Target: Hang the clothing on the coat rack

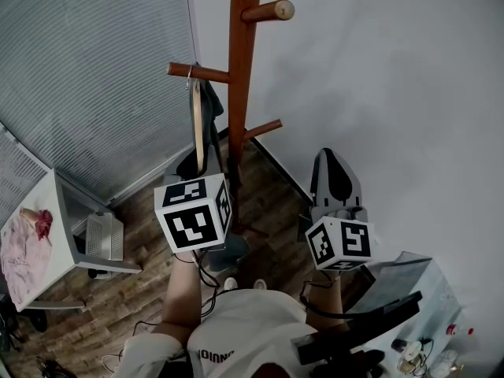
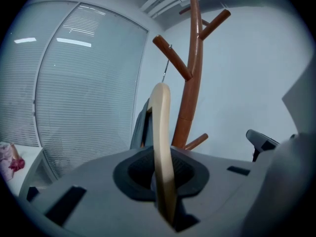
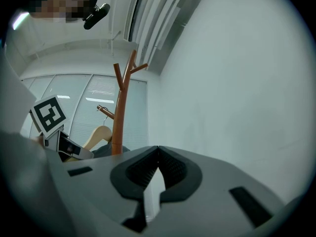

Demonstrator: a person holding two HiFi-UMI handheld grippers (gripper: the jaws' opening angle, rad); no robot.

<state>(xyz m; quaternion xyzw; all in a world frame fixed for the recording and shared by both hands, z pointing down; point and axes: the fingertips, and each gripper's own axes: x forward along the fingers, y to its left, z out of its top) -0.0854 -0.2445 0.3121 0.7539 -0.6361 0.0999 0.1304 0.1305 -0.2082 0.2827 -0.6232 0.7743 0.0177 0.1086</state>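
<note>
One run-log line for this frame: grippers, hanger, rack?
left gripper: shut on wooden hanger | hanger hook over coat rack peg | dark garment on hanger | right gripper: shut, empty

The rack [image 1: 240, 69] is cut off by the head view's top edge. Its foot is hidden behind the left tool [image 1: 197, 181], which also covers the hanger's [image 1: 197, 124] lower end and much of the garment [image 1: 211, 115]. The table [image 1: 61, 211] runs off the left edge. The items [image 1: 413, 353] at lower right are too small to tell.
</note>
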